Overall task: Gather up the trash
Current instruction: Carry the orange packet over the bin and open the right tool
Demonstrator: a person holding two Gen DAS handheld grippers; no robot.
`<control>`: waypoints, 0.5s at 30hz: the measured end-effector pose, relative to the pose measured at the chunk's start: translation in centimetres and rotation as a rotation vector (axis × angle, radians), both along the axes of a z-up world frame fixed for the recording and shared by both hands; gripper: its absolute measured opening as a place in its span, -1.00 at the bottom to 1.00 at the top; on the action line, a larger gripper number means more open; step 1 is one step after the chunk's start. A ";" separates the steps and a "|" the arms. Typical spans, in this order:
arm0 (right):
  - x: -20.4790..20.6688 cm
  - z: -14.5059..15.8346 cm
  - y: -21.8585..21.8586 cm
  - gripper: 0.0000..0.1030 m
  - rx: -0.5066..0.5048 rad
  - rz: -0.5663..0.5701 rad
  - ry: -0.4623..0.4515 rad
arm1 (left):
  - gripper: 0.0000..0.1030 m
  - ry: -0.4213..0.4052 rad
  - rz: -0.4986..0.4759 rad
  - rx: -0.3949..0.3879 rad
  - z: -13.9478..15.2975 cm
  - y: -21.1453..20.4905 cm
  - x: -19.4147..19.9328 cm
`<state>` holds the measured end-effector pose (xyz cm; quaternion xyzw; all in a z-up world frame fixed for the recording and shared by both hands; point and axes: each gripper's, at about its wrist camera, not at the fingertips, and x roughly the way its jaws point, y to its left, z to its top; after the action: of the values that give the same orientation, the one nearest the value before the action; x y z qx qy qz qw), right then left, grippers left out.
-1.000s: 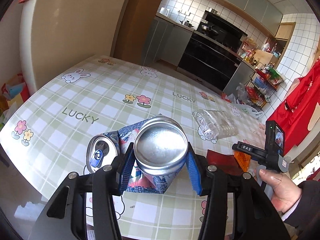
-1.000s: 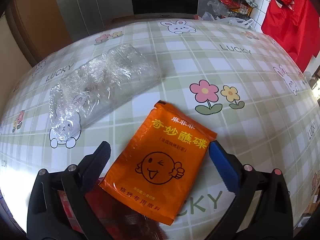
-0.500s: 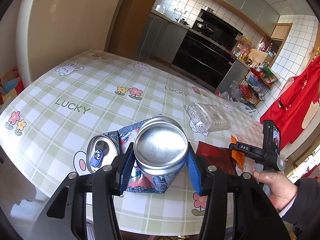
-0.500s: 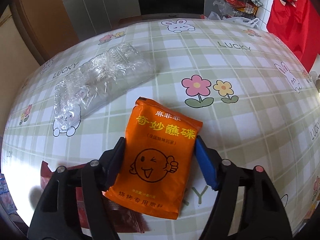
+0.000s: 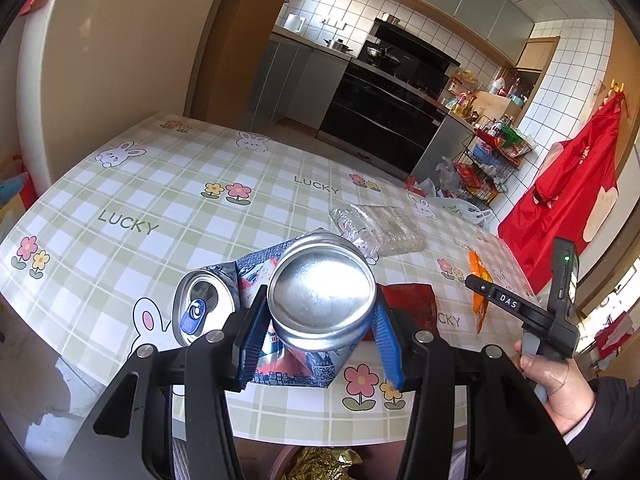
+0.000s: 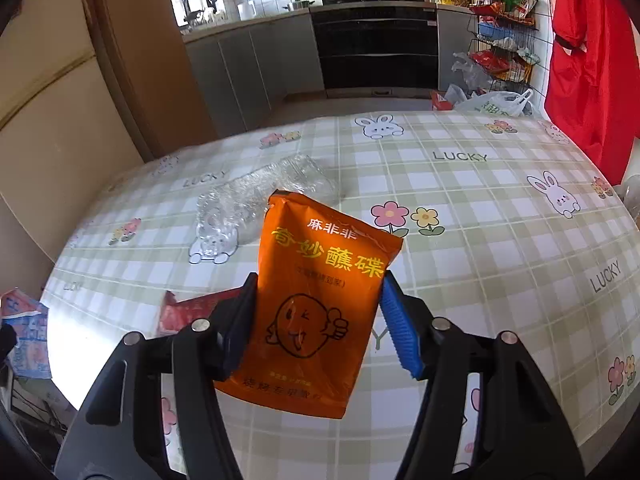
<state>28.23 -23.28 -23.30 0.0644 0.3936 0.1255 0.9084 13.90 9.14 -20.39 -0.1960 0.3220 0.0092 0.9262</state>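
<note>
Both hands are loaded at once here, and that looks like the point: two pieces of trash carried off in one trip. The left gripper (image 5: 320, 332) has its blue pads clamped about halfway in on the sides of a crushed can (image 5: 316, 308), folded so its shiny base faces the camera and its pull-tab end sticks out at nine o'clock; squeezing across the body seems sensible, since a bent can offers no flat face. It hangs clear above the near edge of the table (image 5: 160, 184), and at six o'clock below the fingers something gold and crinkled shows inside a round rim, possibly a bin, though I cannot tell for sure. Over in the right wrist view, the right gripper (image 6: 320, 316) has an orange packet (image 6: 320, 304) upright between its fingers, the jaws closing onto its two side edges, the pads already against them and the packet off the cloth. Gripping by the edges looks like the way to get a thin packet off a flat top. In the left view that packet shows at three o'clock, just beyond the black tool in the person's hand (image 5: 560, 392). Left on the table: a clear crumpled bottle (image 6: 256, 200) at eleven o'clock from the packet, and a red wrapper (image 6: 192, 308) at nine o'clock of the fingers. By my reckoning those two are next, once this pair is dropped.
</note>
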 end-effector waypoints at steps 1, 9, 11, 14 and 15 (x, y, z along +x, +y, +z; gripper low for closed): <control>-0.9 0.6 -0.4 0.18 0.024 0.003 -0.014 | -0.07 0.000 -0.004 -0.001 0.2 -0.2 -0.2; -9.2 6.3 -2.1 0.18 0.093 0.083 -0.216 | -0.07 -0.021 -0.043 0.019 2.4 -2.4 -2.5; -11.1 7.4 -2.9 0.18 0.126 0.088 -0.242 | -0.07 -0.027 -0.049 0.023 2.9 -2.8 -3.2; -14.3 8.6 -3.8 0.18 0.163 0.091 -0.282 | -0.07 -0.047 -0.059 0.035 4.0 -3.4 -4.4; -15.2 8.8 -4.1 0.18 0.176 0.096 -0.286 | -0.07 -0.054 -0.062 0.038 4.4 -3.6 -4.8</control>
<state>13.05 -27.36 -14.51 0.1064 0.2503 0.2106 0.9390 9.13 5.54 -16.02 -0.1685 0.3029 -0.0188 0.9378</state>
